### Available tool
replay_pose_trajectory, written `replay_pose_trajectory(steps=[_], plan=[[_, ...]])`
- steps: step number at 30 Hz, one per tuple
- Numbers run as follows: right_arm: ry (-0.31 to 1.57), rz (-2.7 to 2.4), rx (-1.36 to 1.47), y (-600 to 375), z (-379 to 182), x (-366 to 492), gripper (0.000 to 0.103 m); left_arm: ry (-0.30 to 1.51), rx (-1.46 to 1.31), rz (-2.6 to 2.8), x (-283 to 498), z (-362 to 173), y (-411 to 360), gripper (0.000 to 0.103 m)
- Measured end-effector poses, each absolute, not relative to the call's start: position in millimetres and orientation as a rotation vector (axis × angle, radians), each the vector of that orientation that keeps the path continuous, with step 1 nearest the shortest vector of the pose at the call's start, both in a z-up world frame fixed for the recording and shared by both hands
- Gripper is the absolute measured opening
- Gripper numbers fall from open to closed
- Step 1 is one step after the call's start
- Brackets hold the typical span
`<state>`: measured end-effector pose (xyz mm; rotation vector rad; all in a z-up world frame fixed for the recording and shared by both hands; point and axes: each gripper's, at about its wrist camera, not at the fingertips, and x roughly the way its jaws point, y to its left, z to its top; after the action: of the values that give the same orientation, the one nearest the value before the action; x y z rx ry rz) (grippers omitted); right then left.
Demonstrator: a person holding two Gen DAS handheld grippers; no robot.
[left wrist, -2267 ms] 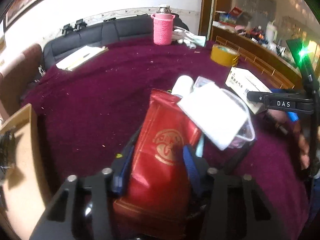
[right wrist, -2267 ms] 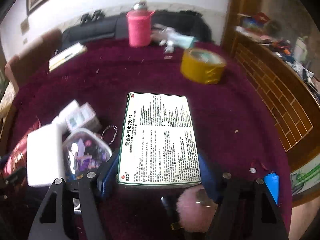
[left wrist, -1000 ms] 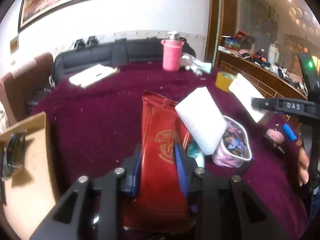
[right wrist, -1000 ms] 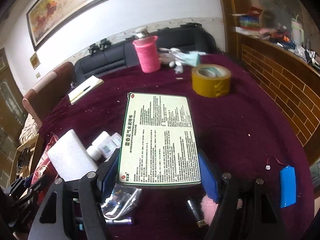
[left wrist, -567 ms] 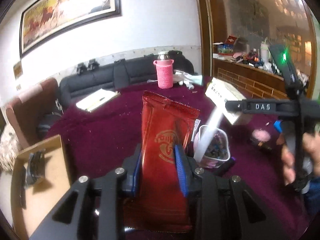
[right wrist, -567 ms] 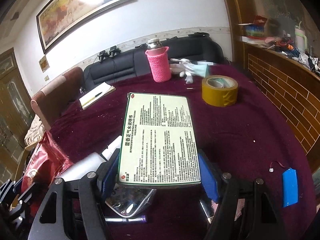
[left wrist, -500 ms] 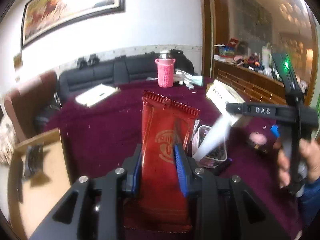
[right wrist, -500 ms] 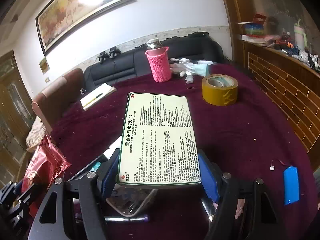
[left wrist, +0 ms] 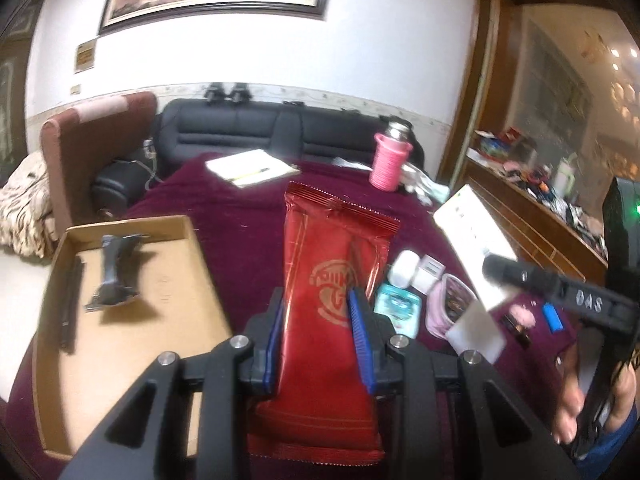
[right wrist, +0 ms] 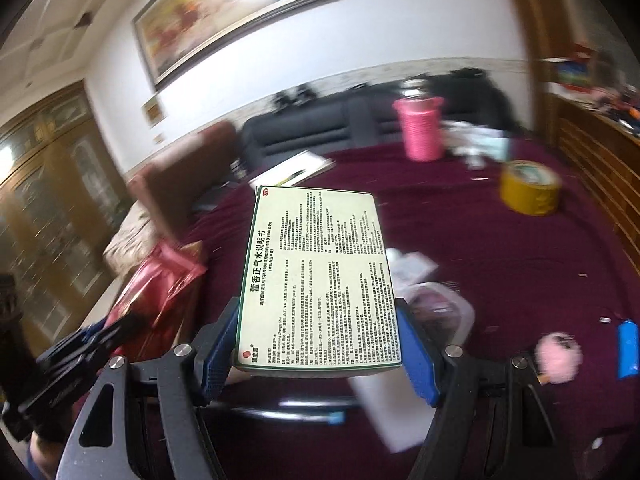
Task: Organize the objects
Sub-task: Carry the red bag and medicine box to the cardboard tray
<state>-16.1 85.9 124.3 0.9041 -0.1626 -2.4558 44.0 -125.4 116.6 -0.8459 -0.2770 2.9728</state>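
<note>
My left gripper (left wrist: 318, 312) is shut on a red foil packet (left wrist: 332, 280) and holds it upright above the maroon table, right of an open cardboard box (left wrist: 120, 312) that holds a dark tool (left wrist: 116, 276). My right gripper (right wrist: 316, 344) is shut on a flat white medicine box (right wrist: 320, 276) with printed text, held above the table. That box shows in the left wrist view (left wrist: 472, 236), and the red packet shows in the right wrist view (right wrist: 156, 292). A white foam block (left wrist: 476, 330) lies by a clear tub (left wrist: 448, 304).
On the table (left wrist: 248, 216): a pink-sleeved bottle (left wrist: 388, 160), a notebook (left wrist: 252, 168), small white boxes (left wrist: 416, 272), a teal packet (left wrist: 396, 308), a yellow tape roll (right wrist: 528, 188), a pink pompom (right wrist: 558, 356) and a blue battery (right wrist: 628, 348). A black sofa (left wrist: 260, 128) stands behind.
Both grippers have lifted and swung left with their loads. The cardboard box has come into full view on the left. The white foam block has dropped off the tub to the table.
</note>
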Motion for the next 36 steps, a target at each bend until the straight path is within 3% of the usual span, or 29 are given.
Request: replay_pose_trajectory(steps=[20, 36], plan=[[0.099, -2.169, 1.099, -131, 109, -46, 0.078, -0.663, -1.048, 3.166, 47, 103, -320, 0.031], [0.137, -2.183, 1.197, -185, 83, -82, 0.078, -0.709, -1.167, 3.166, 23, 81, -345, 0.031]])
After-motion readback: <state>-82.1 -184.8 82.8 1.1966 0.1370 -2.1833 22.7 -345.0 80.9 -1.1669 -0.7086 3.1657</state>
